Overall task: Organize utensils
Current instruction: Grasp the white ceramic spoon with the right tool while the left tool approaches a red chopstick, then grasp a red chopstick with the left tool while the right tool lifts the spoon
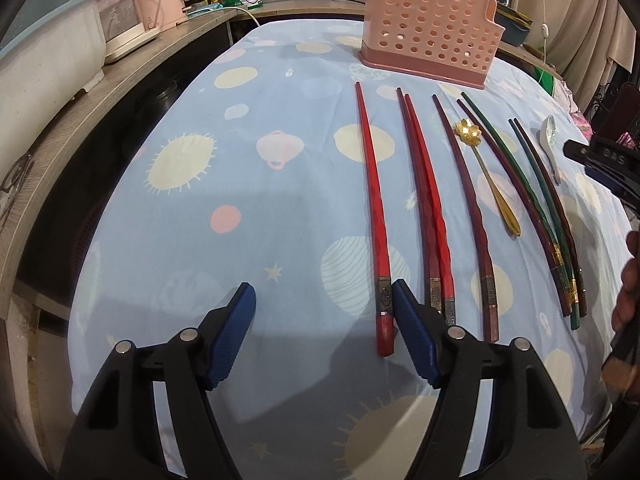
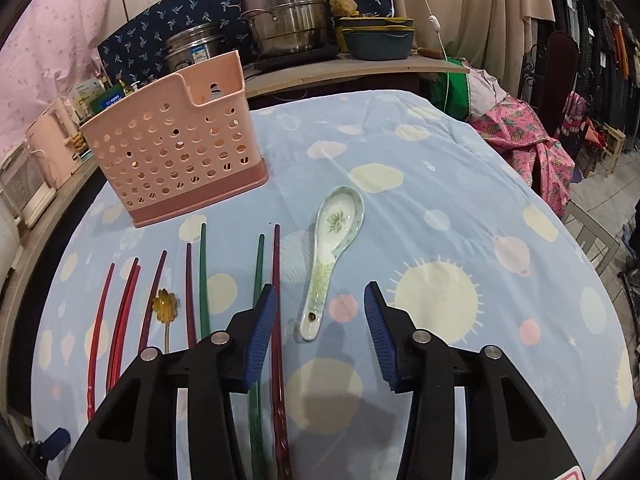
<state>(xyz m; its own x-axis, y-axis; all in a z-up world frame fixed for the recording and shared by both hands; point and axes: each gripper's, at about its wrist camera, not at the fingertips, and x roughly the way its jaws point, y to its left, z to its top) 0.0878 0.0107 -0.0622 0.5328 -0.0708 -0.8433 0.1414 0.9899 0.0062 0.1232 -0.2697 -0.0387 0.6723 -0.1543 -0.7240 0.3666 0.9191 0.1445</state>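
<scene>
Red, maroon and green chopsticks (image 1: 414, 196) are laid side by side on the cloth-covered counter (image 1: 248, 184), in a row in front of the pink perforated utensil holder (image 1: 430, 20). A gold flower-headed spoon (image 1: 486, 172) is lodged among them, and a ceramic soup spoon (image 2: 334, 256) is set just beside the outermost pair. Above the left-most red chopstick's end the left gripper (image 1: 324, 304) is held, jaws apart and empty. The right gripper (image 2: 320, 312) is poised over the ceramic spoon's handle, jaws likewise spread.

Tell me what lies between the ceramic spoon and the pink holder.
Nothing: in the right wrist view only bare tablecloth separates the ceramic spoon from the pink holder.
</scene>
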